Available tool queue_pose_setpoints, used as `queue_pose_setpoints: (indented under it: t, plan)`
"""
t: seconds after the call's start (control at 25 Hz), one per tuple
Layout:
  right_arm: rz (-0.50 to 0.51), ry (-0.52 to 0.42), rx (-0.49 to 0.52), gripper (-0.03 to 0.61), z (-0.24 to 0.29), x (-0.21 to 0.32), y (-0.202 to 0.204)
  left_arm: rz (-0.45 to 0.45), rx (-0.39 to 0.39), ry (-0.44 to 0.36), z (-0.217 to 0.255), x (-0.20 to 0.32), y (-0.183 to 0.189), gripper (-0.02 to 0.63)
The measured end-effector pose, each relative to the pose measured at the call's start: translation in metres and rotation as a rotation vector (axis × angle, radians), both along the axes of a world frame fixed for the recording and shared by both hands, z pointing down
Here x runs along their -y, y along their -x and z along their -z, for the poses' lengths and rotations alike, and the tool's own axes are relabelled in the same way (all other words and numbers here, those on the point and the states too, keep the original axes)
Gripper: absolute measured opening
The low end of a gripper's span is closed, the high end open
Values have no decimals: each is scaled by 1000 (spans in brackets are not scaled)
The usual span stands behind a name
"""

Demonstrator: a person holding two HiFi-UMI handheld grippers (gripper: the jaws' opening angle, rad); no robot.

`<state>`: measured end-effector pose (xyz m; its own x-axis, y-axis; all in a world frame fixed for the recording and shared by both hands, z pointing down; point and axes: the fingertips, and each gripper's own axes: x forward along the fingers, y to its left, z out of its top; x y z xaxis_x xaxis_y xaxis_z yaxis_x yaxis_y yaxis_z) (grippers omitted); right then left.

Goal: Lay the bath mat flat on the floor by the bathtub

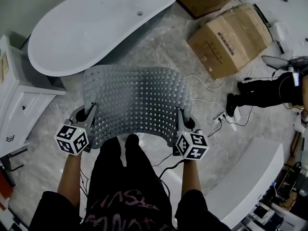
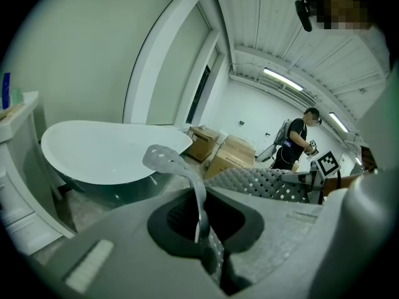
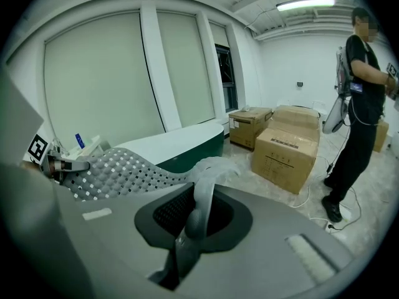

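Observation:
A grey perforated bath mat (image 1: 132,102) hangs spread in the air between my two grippers, sagging a little in the middle, over the marble floor just in front of the white bathtub (image 1: 96,25). My left gripper (image 1: 89,115) is shut on the mat's left near corner (image 2: 187,179). At the mat's right near corner (image 3: 206,185) my right gripper (image 1: 183,121) is shut too. In each gripper view a strip of mat (image 2: 268,182) curls out of the closed jaws toward the other gripper. The bathtub (image 3: 181,143) lies beyond the mat (image 3: 118,170).
Cardboard boxes (image 1: 231,37) stand at the right behind the tub. A person in black (image 1: 269,91) stands at the far right among cables (image 1: 211,107). A white cabinet (image 1: 14,100) sits left. A white curved fixture (image 1: 250,177) lies at my right. My legs are under the mat.

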<state>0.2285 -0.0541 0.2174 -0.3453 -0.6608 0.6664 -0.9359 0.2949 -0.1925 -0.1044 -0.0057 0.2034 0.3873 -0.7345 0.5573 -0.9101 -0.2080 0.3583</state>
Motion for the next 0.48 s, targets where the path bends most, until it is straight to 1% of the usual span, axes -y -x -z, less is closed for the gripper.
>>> queue_pose_setpoints:
  t: [0.48]
  plan:
    - [18, 17, -21, 44, -49, 25, 23, 31, 0, 26, -59, 21, 21, 12]
